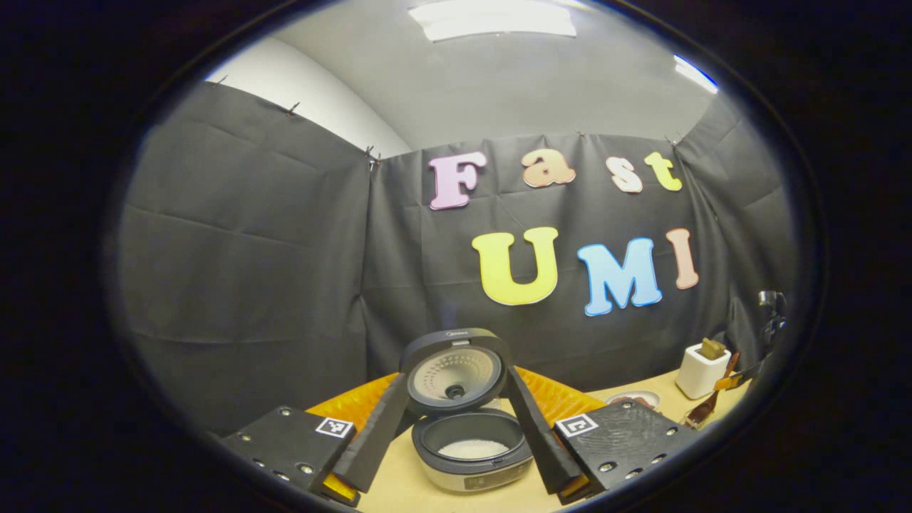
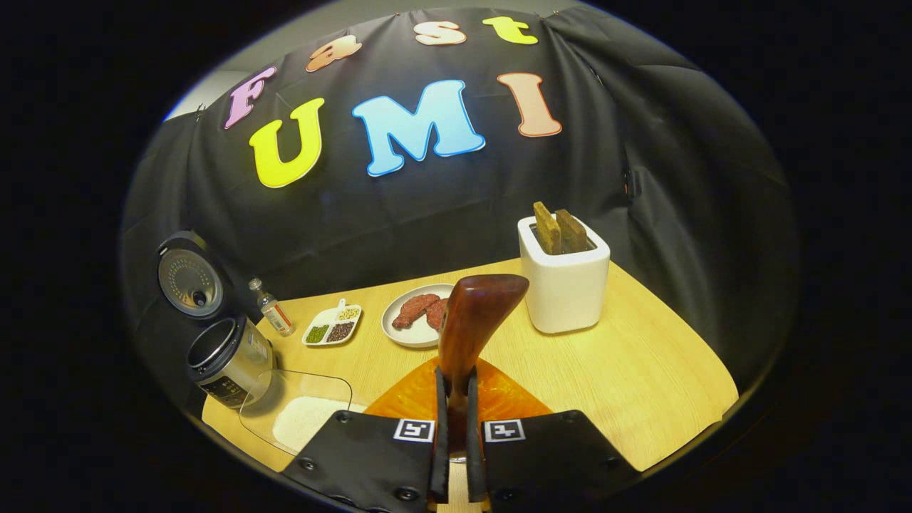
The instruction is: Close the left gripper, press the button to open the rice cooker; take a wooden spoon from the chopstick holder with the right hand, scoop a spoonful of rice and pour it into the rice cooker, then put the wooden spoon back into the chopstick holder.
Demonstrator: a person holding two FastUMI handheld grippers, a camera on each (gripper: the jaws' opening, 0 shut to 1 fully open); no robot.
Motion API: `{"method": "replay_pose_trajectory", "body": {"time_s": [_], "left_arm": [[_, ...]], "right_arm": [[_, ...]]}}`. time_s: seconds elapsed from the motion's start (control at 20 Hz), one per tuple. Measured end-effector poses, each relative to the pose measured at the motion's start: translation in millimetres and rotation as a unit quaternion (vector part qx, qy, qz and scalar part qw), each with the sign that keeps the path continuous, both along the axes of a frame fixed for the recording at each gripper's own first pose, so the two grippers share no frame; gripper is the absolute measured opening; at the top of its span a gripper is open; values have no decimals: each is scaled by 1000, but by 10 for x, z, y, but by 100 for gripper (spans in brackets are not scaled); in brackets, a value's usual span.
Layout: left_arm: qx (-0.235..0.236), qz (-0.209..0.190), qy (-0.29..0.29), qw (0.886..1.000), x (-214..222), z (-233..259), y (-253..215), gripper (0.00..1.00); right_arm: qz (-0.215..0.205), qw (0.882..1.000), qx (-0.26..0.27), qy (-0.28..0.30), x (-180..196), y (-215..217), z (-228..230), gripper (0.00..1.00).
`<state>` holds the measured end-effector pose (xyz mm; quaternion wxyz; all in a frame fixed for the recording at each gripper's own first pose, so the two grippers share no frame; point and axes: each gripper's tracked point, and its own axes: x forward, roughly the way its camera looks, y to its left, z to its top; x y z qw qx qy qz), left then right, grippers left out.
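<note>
**Spoon in my right gripper, cooker open: which way to carry it**

My right gripper (image 2: pixel 456 456) is clenched on the handle of the reddish-brown wooden spoon (image 2: pixel 474 320), both fingers pressing it from either side. The spoon stands nearly upright out of my grip, its long axis running up and away from me, leaning slightly right, with the broad bowl end at the top. It hangs above the light wooden table (image 2: pixel 641 377), just in front of the round white plate (image 2: pixel 399 329) and near the white square chopstick holder (image 2: pixel 564 285), where two other wooden handles stand.

My left gripper (image 1: pixel 463 470) is released, fingers spread wide, hovering in front of the silver rice cooker (image 1: pixel 472 456). Its dark round lid (image 1: pixel 454 370) stands raised, and white rice lies in the pot, so I judge the button step done. From the right gripper view the cooker (image 2: pixel 228 360) sits far left, with the clear glass tray of white rice (image 2: pixel 303 417) just beside it.

I cannot tell from the spoon alone whether I am heading out to scoop or back to the holder. For scooping, I would tip the bowl end down and in low across the tray, then level it before lifting so nothing spills. For returning, I would keep the axis vertical and lower it straight into the holder's slot, clear of the other handles.
</note>
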<state>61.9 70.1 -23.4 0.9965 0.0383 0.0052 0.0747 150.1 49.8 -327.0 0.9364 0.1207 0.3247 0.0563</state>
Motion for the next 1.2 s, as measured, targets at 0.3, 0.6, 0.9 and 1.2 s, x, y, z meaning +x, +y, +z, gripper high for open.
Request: {"method": "replay_pose_trajectory", "body": {"time_s": [0.3, 0.6, 0.9, 1.2], "left_arm": [[3, 5, -2, 1000, -4, 41, 9, 87], [4, -5, -4, 1000, 54, 60, -90, 87], [-4, -21, -4, 1000, 152, 26, -213, 86], [-9, -36, -7, 999, 261, 31, -323, 89]], "right_arm": [[-4, 1000, 21, 22, -74, 4, -145, 16], [-10, 999, 33, 8, -47, -77, -66, 48], [-30, 999, 8, -13, -61, -287, 125, 98], [-39, 997, -42, -60, -39, -549, 528, 98]]}}
